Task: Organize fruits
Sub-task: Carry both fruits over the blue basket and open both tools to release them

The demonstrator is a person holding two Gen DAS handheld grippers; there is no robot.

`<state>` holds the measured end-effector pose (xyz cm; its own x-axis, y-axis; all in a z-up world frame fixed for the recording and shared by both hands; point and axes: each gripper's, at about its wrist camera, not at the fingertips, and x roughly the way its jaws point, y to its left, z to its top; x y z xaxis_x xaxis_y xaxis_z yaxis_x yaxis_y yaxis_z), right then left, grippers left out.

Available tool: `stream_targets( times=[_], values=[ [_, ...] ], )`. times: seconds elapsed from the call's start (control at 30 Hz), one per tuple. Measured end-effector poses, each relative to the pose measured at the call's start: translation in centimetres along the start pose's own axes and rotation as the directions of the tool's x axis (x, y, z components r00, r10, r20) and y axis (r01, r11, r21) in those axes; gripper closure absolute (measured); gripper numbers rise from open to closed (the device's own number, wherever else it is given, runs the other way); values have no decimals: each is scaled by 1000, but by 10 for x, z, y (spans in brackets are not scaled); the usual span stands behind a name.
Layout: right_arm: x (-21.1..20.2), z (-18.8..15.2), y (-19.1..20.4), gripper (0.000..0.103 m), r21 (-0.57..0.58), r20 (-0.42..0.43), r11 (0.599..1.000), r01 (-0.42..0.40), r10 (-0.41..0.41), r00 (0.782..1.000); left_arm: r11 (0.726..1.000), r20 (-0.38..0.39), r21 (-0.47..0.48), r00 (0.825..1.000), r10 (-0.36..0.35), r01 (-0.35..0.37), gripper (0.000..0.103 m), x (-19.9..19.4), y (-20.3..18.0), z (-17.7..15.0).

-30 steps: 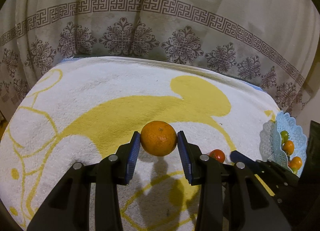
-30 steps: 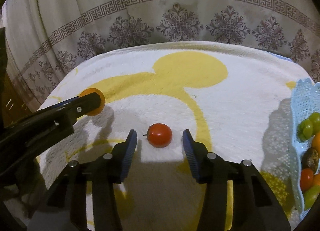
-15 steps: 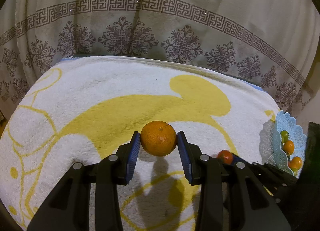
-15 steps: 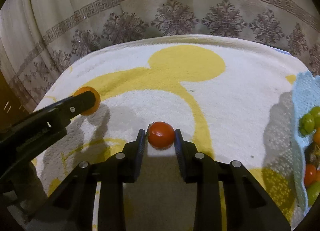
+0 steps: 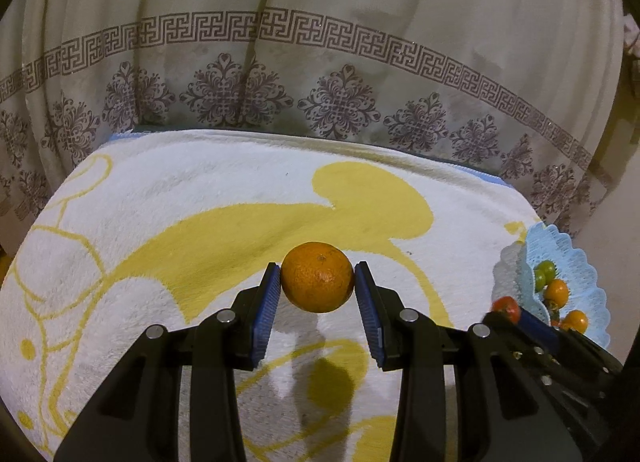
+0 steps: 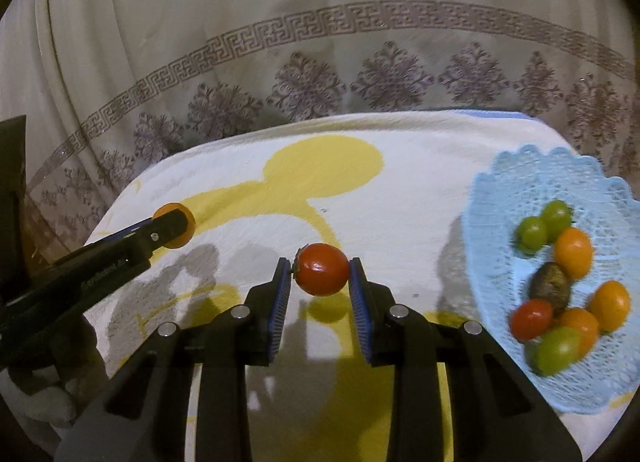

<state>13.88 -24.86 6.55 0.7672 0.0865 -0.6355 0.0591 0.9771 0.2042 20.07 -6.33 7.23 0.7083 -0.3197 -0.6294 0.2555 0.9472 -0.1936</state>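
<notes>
Orange is clamped in left gripper, tomato in right gripper; both are held above the towel, tomato left of, probably near, the basket.

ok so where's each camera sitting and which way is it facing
Left wrist: on the left tool, facing along its fingers across the white and yellow towel to the curtain; it grips a round orange.
Right wrist: on the right tool, facing likewise; it grips a red tomato.
Shared: each shows the other tool, its fruit, and the blue lace basket.
</notes>
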Motion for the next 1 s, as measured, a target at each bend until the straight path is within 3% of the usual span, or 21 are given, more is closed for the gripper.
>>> stream_targets(
  times=[0.5,1.0],
  values=[
    [-58,-7,-50,72,93,79,992,91,-98,992,995,29,70,997,-75,72,64,-20,-32,-4],
    [-98,-29,-126,72,245,88,948,201,-228,970,981,7,117,987,-159,157,64,-29,-63,-14]
  ],
)
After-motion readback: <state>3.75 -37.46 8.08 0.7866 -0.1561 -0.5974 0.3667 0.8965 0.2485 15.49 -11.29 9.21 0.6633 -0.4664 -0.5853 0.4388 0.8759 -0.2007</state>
